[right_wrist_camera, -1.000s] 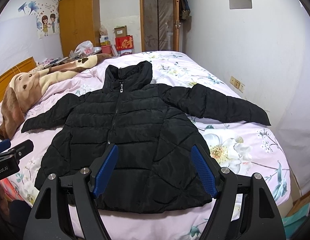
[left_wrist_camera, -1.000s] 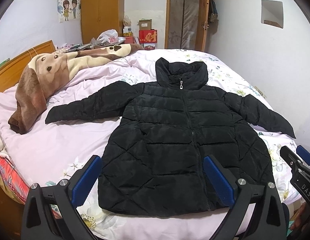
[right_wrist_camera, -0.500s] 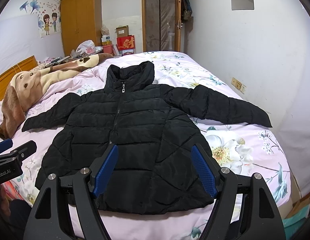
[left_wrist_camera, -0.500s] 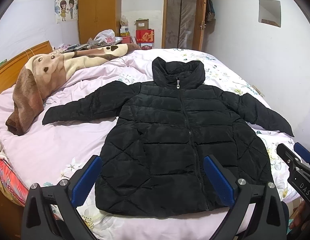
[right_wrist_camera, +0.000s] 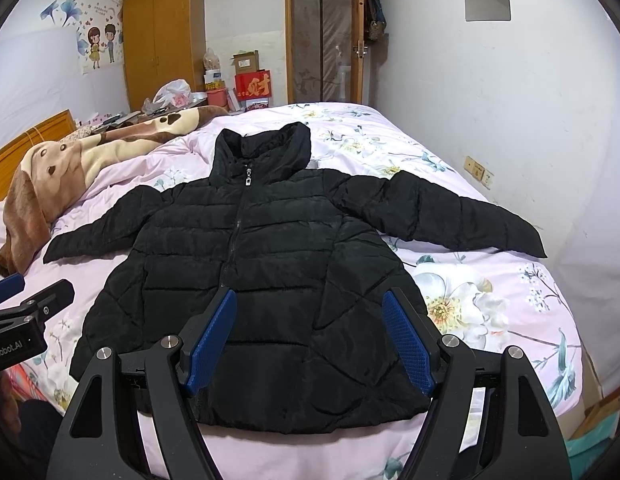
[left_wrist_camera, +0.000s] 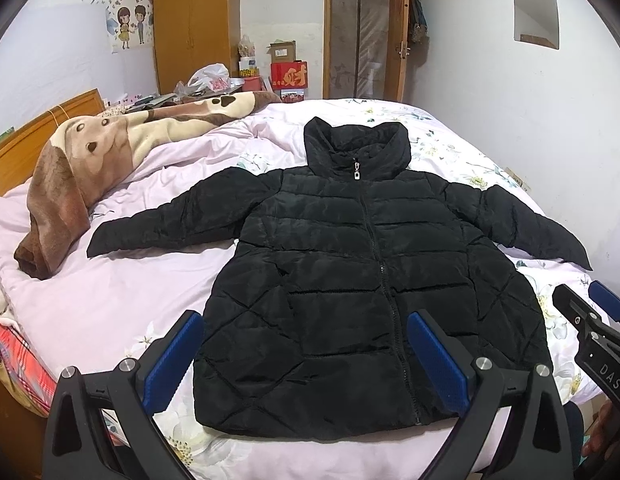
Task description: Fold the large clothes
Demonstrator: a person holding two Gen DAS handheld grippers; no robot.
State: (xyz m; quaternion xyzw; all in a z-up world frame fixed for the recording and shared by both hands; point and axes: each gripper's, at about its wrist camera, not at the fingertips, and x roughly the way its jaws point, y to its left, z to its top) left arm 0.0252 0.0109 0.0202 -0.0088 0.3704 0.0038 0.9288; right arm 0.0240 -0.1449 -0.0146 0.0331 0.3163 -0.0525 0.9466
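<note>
Two grippers hover wide-spread and empty short of the hem of one black quilted jacket [left_wrist_camera: 350,280], which lies face up, zipped, with both sleeves out to the sides, on the pink floral bedspread [left_wrist_camera: 109,304]; the jacket serves as landmark throughout. Judgement: no fold is yet made, so the task stands at its start, with the garment already flattened and ready. The left gripper [left_wrist_camera: 305,356] hangs over the hem on the left half of the jacket, jaws apart, nothing between them; the right gripper [right_wrist_camera: 310,336] hangs over the hem on the right half, likewise released and holding nothing. The next move, as judged, calls for each gripper to travel out to a sleeve [right_wrist_camera: 442,216], pinch the padded cuff, and carry it across the chest; the thick filling may spring back, so a firm bite seems needed. Beyond the jacket's left sleeve lies a brown dog-pattern blanket [left_wrist_camera: 93,160]. Behind the collar [left_wrist_camera: 356,148], against the far wall, stand a wooden wardrobe [left_wrist_camera: 195,24] and a red box [left_wrist_camera: 289,76] bearing a gold Chinese character. Writing legible: "DAS" on the right gripper's body as seen in the left wrist view, and "enRobot.AI", partly cut off, on the left gripper's body in the right wrist view.
</note>
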